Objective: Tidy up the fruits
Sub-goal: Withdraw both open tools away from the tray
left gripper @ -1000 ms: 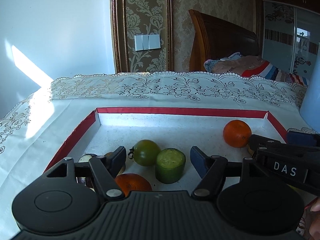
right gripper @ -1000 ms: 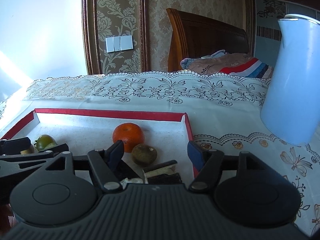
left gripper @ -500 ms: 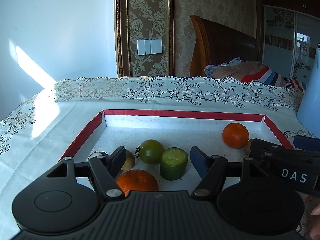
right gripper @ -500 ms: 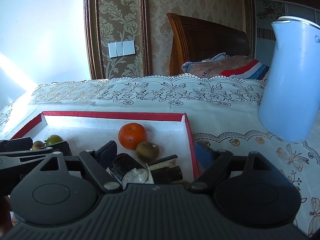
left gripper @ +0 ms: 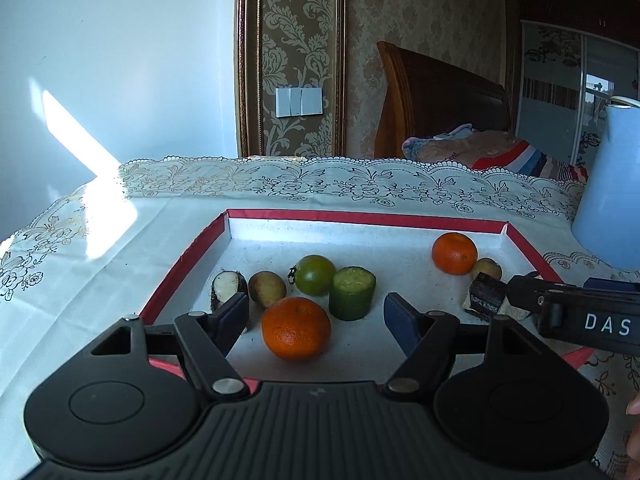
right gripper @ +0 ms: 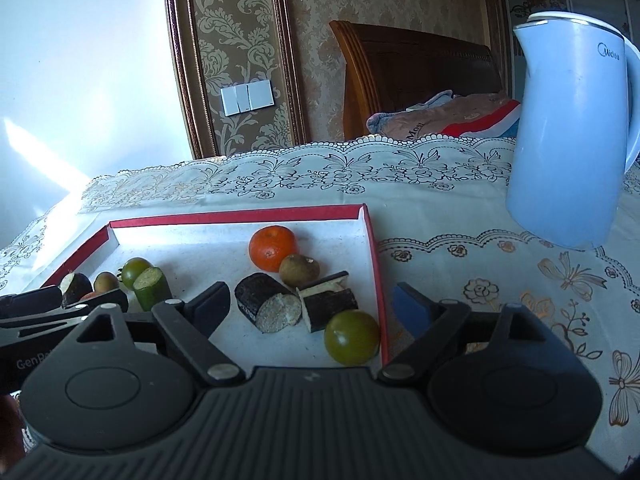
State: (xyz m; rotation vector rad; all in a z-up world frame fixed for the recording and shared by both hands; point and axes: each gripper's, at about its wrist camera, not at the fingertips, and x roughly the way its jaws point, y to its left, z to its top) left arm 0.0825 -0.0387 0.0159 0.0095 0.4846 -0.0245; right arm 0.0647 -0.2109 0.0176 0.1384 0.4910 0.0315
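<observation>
A red-rimmed white tray (left gripper: 184, 264) holds the produce. In the left wrist view my left gripper (left gripper: 318, 316) is open and empty just above an orange (left gripper: 296, 328); behind it lie a green tomato (left gripper: 315, 274), a cucumber chunk (left gripper: 353, 293), a brown fruit (left gripper: 267, 288) and an eggplant piece (left gripper: 226, 286). A second orange (left gripper: 454, 253) sits far right. My right gripper (right gripper: 310, 304) is open and empty over two eggplant pieces (right gripper: 268, 304) and a green tomato (right gripper: 351, 337), with an orange (right gripper: 273, 248) and a brown fruit (right gripper: 299, 270) behind.
A light blue kettle (right gripper: 568, 136) stands on the lace tablecloth (right gripper: 480, 264) right of the tray. The right gripper's body (left gripper: 580, 316) reaches in from the right in the left wrist view. A wooden bed headboard (left gripper: 440, 108) is behind the table.
Both grippers have pulled back and risen, so more of the tray and its produce shows. Both stay open and empty. The fruits have not moved.
</observation>
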